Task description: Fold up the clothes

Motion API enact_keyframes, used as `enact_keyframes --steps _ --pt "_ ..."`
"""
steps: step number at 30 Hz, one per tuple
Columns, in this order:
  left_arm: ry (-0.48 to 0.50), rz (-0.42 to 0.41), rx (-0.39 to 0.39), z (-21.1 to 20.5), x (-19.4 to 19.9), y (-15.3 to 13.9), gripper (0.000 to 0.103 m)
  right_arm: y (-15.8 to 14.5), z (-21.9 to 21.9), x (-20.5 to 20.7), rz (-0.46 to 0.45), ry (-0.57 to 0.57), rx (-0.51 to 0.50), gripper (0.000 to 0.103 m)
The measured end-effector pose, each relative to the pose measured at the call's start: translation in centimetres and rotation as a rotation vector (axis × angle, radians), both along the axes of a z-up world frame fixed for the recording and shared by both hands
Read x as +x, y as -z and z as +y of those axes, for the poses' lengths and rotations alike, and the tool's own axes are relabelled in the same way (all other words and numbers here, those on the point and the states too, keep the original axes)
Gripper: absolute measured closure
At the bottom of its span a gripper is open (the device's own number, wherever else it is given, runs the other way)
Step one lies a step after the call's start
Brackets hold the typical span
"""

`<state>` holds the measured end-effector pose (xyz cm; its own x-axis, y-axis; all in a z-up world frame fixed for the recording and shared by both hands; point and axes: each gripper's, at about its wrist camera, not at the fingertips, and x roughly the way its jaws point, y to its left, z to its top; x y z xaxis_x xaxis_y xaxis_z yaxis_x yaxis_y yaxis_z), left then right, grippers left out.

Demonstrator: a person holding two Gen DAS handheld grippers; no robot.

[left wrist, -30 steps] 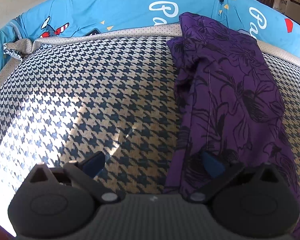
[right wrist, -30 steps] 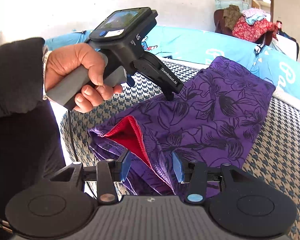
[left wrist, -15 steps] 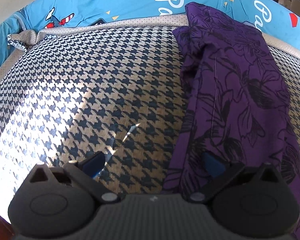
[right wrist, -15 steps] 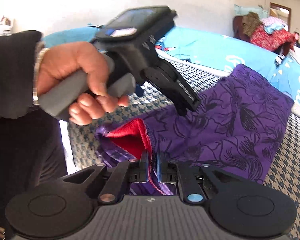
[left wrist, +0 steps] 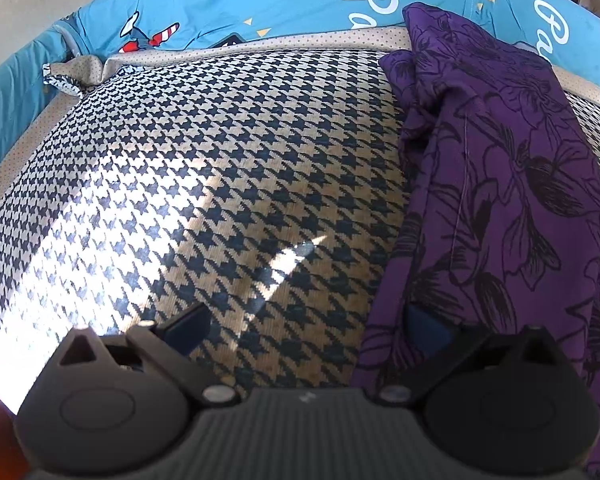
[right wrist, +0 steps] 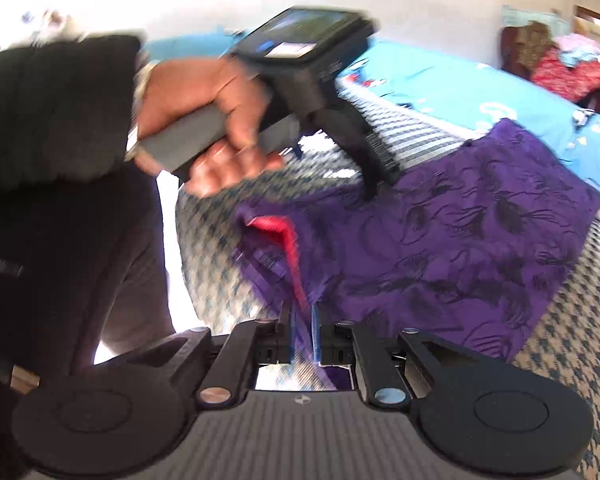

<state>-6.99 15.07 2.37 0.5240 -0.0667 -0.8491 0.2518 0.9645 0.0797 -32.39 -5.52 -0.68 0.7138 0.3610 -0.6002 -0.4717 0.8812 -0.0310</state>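
A purple garment [left wrist: 500, 184] with black flower print lies lengthwise on the houndstooth bed cover [left wrist: 220, 168]. My left gripper [left wrist: 304, 320] is open wide just above it, its right finger over the garment's near left edge and its left finger over bare cover. In the blurred right wrist view, the garment [right wrist: 460, 248] shows a red lining [right wrist: 288, 240] at its near corner. My right gripper [right wrist: 303, 334] pinches that corner's hem, and the cloth still sits between the pads while the jaws are opening slightly. A hand [right wrist: 220, 120] holds the left gripper above the garment.
A blue printed sheet [left wrist: 300, 0] borders the far side of the bed. A heap of clothes [right wrist: 560, 64] sits on a chair by the wall. The person's dark sleeve [right wrist: 52, 120] and legs fill the left of the right wrist view, beside the bed's near edge.
The right jaws went from open around the red-lined corner to closed on its hem. The right view now blurs with motion. The left gripper stays open and has barely moved.
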Motion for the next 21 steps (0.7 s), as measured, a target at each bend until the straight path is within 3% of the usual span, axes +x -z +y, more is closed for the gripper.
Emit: enact_keyframes --steps 4,10,12,14,17,21 --pt "-0.006 -0.001 -0.01 0.1 -0.1 -0.3 0.0 0.0 0.2 1.7 0.005 0.02 0.053 0.074" --pt "-0.034 -0.012 -0.042 1.1 0.0 -0.9 0.0 1.2 1.2 4.5 0.067 -0.004 0.098 0.073" --pt "-0.048 -0.016 -0.056 1.5 0.0 -1.1 0.0 1.5 1.6 5.0 0.079 -0.007 0.1 0.074" --pt "-0.064 -0.019 -0.072 1.9 0.1 -1.3 0.0 1.5 2.2 4.9 0.074 -0.025 0.085 0.091" --pt "-0.083 -0.015 -0.104 2.5 0.3 -1.7 0.0 0.8 3.3 3.3 0.011 -0.083 0.031 0.094" --pt "-0.088 -0.013 -0.126 2.9 0.1 -1.9 0.0 0.2 5.3 0.1 -0.065 -0.251 -0.099 0.094"
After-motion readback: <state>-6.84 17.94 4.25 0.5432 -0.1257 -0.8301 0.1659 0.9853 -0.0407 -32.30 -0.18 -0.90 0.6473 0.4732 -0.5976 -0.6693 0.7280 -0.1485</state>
